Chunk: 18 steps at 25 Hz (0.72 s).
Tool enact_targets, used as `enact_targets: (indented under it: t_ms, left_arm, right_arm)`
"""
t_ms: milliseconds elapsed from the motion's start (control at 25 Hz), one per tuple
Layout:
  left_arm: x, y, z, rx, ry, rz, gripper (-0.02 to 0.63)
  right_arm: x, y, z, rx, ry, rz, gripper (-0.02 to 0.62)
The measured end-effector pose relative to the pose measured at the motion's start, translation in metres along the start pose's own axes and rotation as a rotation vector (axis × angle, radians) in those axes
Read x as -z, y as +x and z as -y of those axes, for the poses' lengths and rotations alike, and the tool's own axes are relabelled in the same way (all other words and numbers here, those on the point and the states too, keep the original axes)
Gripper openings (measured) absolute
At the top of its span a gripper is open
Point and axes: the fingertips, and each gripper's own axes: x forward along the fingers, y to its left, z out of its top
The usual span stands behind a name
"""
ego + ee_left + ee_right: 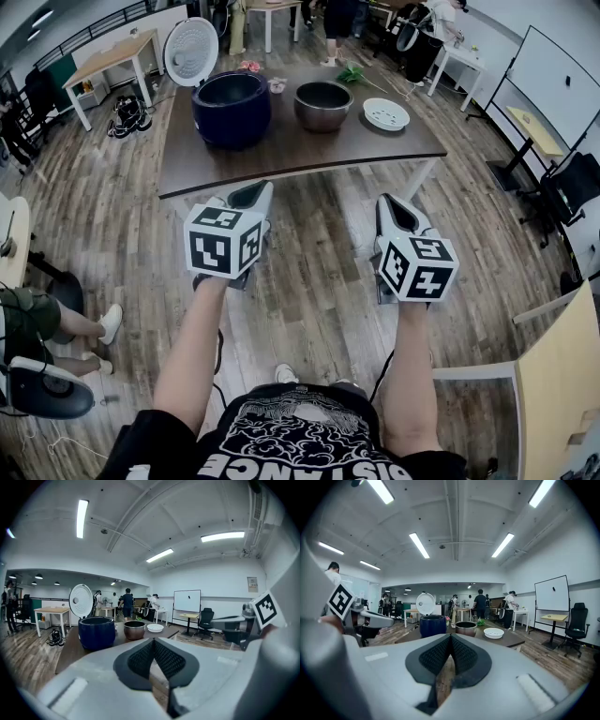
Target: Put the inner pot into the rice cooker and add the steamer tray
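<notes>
We have not started the job yet. Our left gripper (251, 194) and our right gripper (392, 208) hang over the floor (309, 281), well apart from the tabletop (281, 155). The jaws of both are pressed together, with nothing between them.

All three things sit on the tabletop. The blue rice cooker (232, 111) is on the left, with its white lid (190, 52) standing up behind it. The metal inner pot (323, 105) is just beside it, in the middle. The white steamer tray (386, 114) is on the right, near the pot. The cooker looks empty inside, but it is dark in there, so we cannot be sure.

The first step, we think, is to go and get the pot. To do it well, we should step close to the tabletop first, so we need not stretch. Then we should open the jaws before they reach the pot. The pot is round and smooth, so one grip on the rim may let it tip. It is better to take the rim on two sides, one gripper each. We lift it straight up, keep it level, and let it down slowly into the cooker. The lid is up, so nothing blocks the way. The tray goes in after.
</notes>
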Motion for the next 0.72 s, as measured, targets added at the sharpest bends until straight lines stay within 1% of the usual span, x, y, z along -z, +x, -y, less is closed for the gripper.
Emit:
enact_targets:
  t_ms: [280, 560, 720]
  left_arm:
    - [0.004, 0.005, -0.002, 0.007, -0.002, -0.005, 0.0]
    - [0.002, 0.015, -0.015, 0.003, -0.009, -0.001, 0.0]
    - [-0.001, 0.024, -0.018, 0.008, -0.006, 0.007, 0.002]
  right_arm:
    - [0.001, 0.006, -0.004, -0.003, -0.01, -0.002, 0.0]
    - [0.002, 0.023, -0.006, -0.004, -0.002, -0.005, 0.002]
    - [0.003, 0.031, -0.002, -0.002, -0.002, -0.006, 0.021]
